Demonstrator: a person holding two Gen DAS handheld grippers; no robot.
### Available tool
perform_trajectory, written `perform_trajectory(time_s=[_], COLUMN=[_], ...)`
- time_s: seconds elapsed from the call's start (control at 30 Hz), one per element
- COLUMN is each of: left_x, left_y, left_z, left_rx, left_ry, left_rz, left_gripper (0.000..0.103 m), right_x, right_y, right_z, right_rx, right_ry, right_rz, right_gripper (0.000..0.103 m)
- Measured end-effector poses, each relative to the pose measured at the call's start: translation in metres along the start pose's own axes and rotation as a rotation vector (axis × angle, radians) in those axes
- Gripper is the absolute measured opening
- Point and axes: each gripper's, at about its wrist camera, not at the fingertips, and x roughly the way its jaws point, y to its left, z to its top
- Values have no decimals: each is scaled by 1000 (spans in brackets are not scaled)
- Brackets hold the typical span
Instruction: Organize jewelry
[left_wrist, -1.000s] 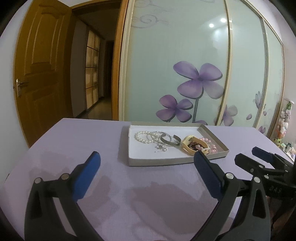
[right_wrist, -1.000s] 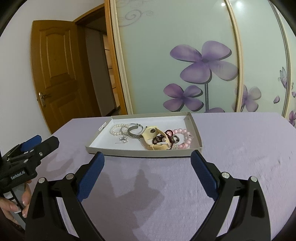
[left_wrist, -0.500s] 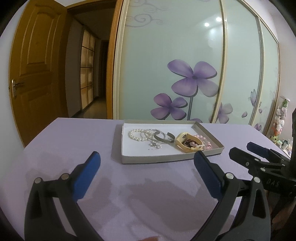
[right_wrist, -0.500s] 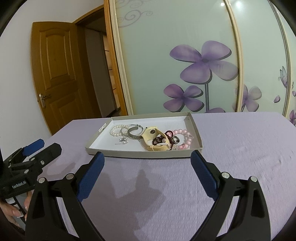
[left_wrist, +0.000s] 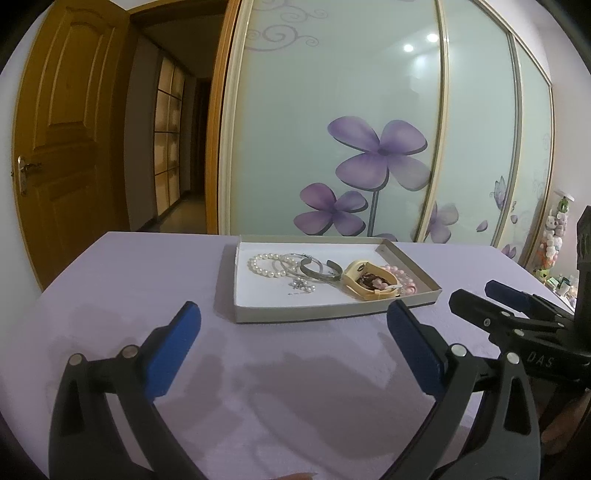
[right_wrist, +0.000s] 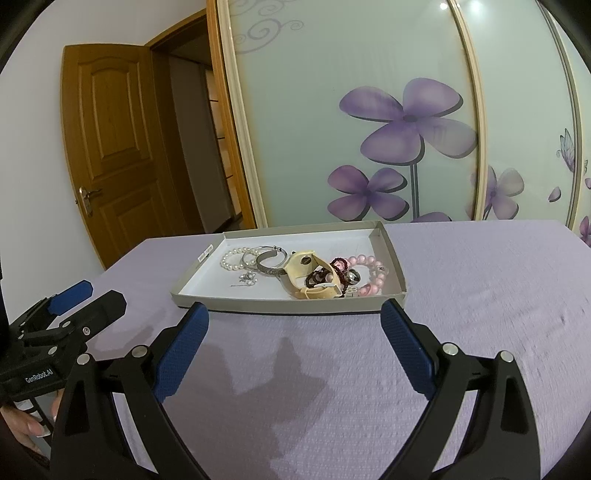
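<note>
The left gripper (left_wrist: 293, 321) and right gripper (right_wrist: 293, 319), black with blue pads, both hover spread wide and empty over the lilac cloth-covered table (right_wrist: 480, 295). Just beyond lies the shallow grey cardboard tray (right_wrist: 393, 251). It holds a cream watch strap (right_wrist: 314, 277), a pink bead bracelet (right_wrist: 373, 278), a silver bangle (right_wrist: 271, 264) and a white pearl bracelet (left_wrist: 264, 264).

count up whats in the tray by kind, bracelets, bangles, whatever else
Beaded bracelets: 3 – white pearl bracelet, pink bead bracelet, dark red bead bracelet
Silver bangles: 2 – thin hoop, wide cuff
Cream watch: 1
Small silver pieces: 1 cluster, too small to split
Dark ring: 1
Total: 8 in the tray
</note>
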Motion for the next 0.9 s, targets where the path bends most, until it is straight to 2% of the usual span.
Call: perform_trajectory(time_s=[0.9], left_x=[-1], left_y=[-5], left_z=[-1], left_rx=[0], left_ry=[-5], left_rz=[-21], left_gripper=[101], right_x=[0], right_y=[1], right_z=[4], right_rx=[2], right_ry=[-13], right_rz=[1], right_gripper=[96])
